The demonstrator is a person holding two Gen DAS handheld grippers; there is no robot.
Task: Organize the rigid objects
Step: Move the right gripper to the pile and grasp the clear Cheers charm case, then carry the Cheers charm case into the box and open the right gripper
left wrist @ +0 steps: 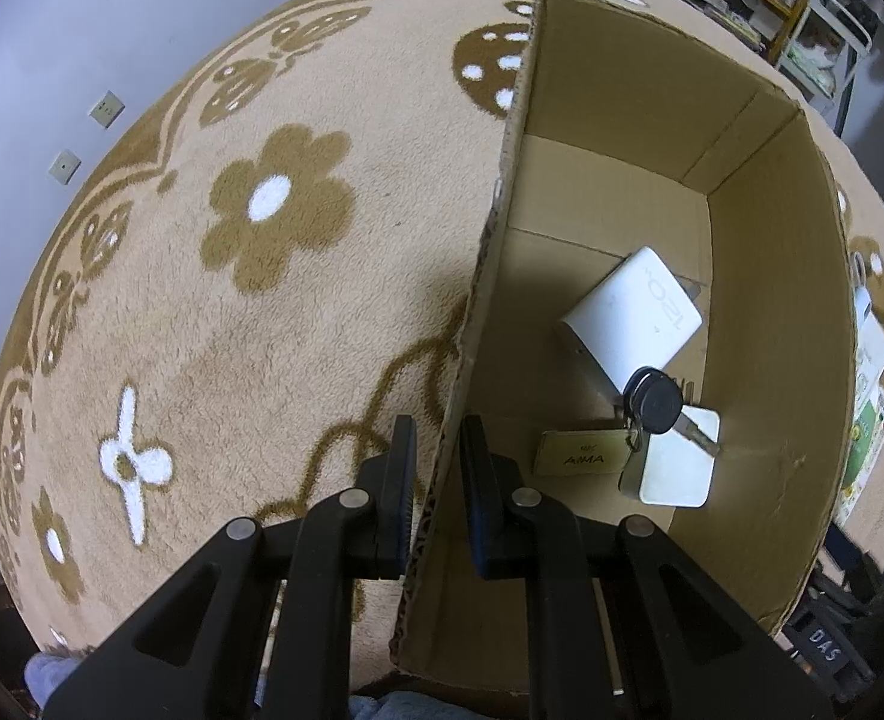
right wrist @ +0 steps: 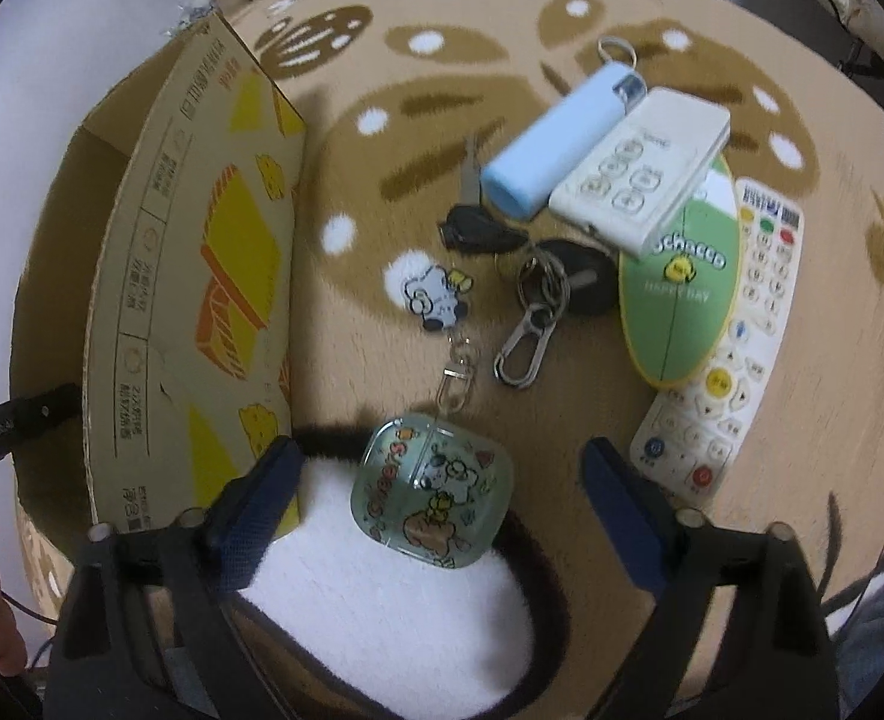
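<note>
My left gripper [left wrist: 438,426] is shut on the near side wall [left wrist: 484,276] of an open cardboard box, one finger inside and one outside. In the box lie a white charger [left wrist: 628,312], a black-headed key [left wrist: 655,402] with a tan tag [left wrist: 580,453], and a small white square block [left wrist: 679,468]. My right gripper [right wrist: 442,456] points down, open, its blue pads on either side of a clear cartoon-printed earbud case [right wrist: 436,498] without touching it. The case lies on the rug, chained to a cartoon charm [right wrist: 436,294].
The box [right wrist: 202,276] stands left of the case. Beyond it on the rug lie a blue cylinder [right wrist: 550,138], a white keypad remote [right wrist: 640,168], a green oval case [right wrist: 682,276], a long remote [right wrist: 736,348], black keys [right wrist: 478,234] and a carabiner [right wrist: 520,348].
</note>
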